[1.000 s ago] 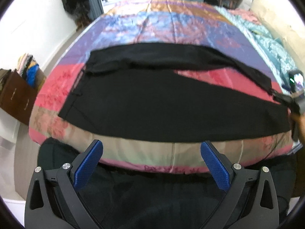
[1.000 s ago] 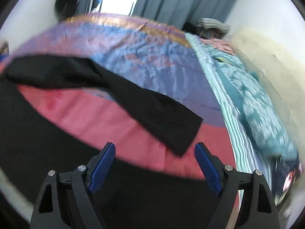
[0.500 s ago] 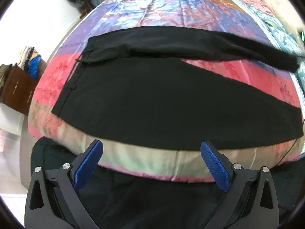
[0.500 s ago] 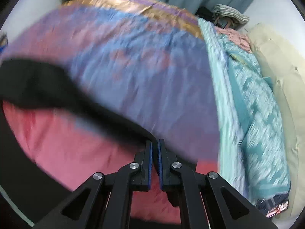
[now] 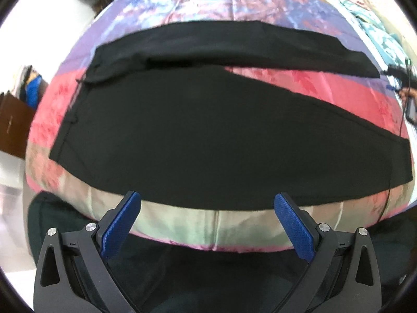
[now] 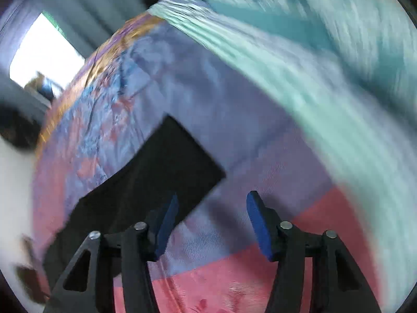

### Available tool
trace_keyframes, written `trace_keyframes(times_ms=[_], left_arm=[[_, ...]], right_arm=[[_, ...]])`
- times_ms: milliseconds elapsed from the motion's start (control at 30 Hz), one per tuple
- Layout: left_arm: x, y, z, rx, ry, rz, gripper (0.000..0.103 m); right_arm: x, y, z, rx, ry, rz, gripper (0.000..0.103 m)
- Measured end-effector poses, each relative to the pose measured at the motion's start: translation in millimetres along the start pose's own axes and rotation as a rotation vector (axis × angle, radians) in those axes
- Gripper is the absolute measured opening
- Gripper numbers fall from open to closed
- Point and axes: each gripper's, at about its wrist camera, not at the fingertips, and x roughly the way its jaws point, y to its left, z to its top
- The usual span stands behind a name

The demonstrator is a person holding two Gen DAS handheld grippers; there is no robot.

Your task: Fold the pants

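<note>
Black pants point(image 5: 195, 135) lie spread flat on the colourful bedspread point(image 5: 208, 224), waistband to the left and both legs running right. The far leg point(image 5: 234, 44) lies straight, apart from the near one. My left gripper point(image 5: 207, 198) hangs open over the bed's near edge, just short of the near leg's lower border, with nothing between its fingers. In the right wrist view, the far leg's hem point(image 6: 161, 177) lies flat on the bedspread point(image 6: 247, 130). My right gripper point(image 6: 212, 198) is just right of that hem. Its jaws are opening and hold nothing. This view is blurred by motion.
A teal patterned blanket point(image 6: 312, 65) covers the bed's right side and also shows as a teal blanket point(image 5: 378, 26) in the left wrist view. A brown cabinet point(image 5: 13, 127) with stacked cloth stands left of the bed. Grey curtains point(image 6: 78, 26) hang beyond the bed.
The far leg's end has swung away from the near leg and now lies straight. My right gripper went from open to shut, then opened off the hem and rolled. The left gripper came lower.
</note>
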Motion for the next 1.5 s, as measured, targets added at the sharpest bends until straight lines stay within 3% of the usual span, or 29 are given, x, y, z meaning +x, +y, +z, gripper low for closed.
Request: trace_keyframes(times_ms=[100, 200, 233, 267, 367, 433, 500, 567, 633, 667, 767, 900, 1033, 1133, 1233, 1300, 1400, 1500], left_arm=[[0.2, -4.3, 1.8, 0.007, -0.003, 0.016, 0.102], [1.4, -9.5, 2.7, 0.015, 0.007, 0.025, 0.102], [2.2, -11.5, 2.6, 0.021, 0.012, 0.027, 0.102], [3.7, -12.0, 2.8, 0.025, 0.013, 0.029, 0.102], [4.9, -14.1, 3.7, 0.041, 0.002, 0.039, 0.102], [9.8, -12.8, 6.0, 0.044, -0.002, 0.047, 0.102], [16.0, -11.2, 9.6, 0.047, 0.004, 0.046, 0.102], [20.7, -8.4, 18.6, 0.054, -0.011, 0.053, 0.102], [25.5, -1.7, 37.3, 0.050, -0.048, 0.078, 0.102], [28.0, 3.3, 50.2, 0.038, -0.070, 0.086, 0.102], [39.1, 14.8, 100.6, 0.003, -0.170, 0.109, 0.102], [83.3, 9.7, 175.4, 0.012, -0.245, 0.200, 0.102], [135.6, 4.6, 219.4, 0.003, -0.230, 0.264, 0.102], [173.6, 9.4, 225.8, -0.001, -0.158, 0.287, 0.103], [175.3, 22.8, 220.0, -0.049, -0.210, 0.218, 0.103], [174.8, 26.1, 221.9, -0.036, -0.203, 0.198, 0.103], [166.8, 28.1, 222.4, -0.019, -0.190, 0.216, 0.102], [138.7, 24.2, 205.4, 0.002, -0.227, 0.212, 0.102]], right_arm=[[14.7, -8.1, -11.2, 0.068, -0.045, 0.097, 0.054], [27.2, -3.8, -8.4, 0.101, -0.095, 0.101, 0.055], [29.9, 0.0, -5.7, 0.094, -0.093, 0.091, 0.050], [30.2, 7.2, -4.4, 0.072, -0.086, 0.075, 0.016], [-0.2, 27.1, -6.0, -0.066, -0.135, -0.001, 0.016], [-14.9, 29.3, -22.1, -0.182, -0.153, -0.115, 0.016], [-5.2, 20.9, -32.3, -0.207, -0.110, -0.203, 0.019], [4.9, 11.8, -42.1, -0.206, -0.060, -0.241, 0.030], [-5.7, 16.7, -46.8, -0.209, -0.120, -0.276, 0.046], [-15.2, 25.4, -50.6, -0.227, -0.171, -0.289, 0.049], [-30.1, 64.1, -65.1, -0.327, -0.199, -0.193, 0.049], [-18.2, 146.4, -104.8, -0.511, -0.103, -0.023, 0.058], [10.4, 230.8, -161.8, -0.656, -0.009, 0.148, 0.058], [36.0, 266.0, -188.0, -0.730, 0.063, 0.209, 0.058], [66.9, 272.1, -201.3, -0.770, 0.134, 0.134, 0.058], [65.6, 257.6, -188.7, -0.738, 0.089, 0.097, 0.057], [50.2, 223.6, -164.2, -0.632, 0.046, -0.042, 0.058], [12.0, 195.0, -160.1, -0.633, -0.028, -0.074, 0.058]])
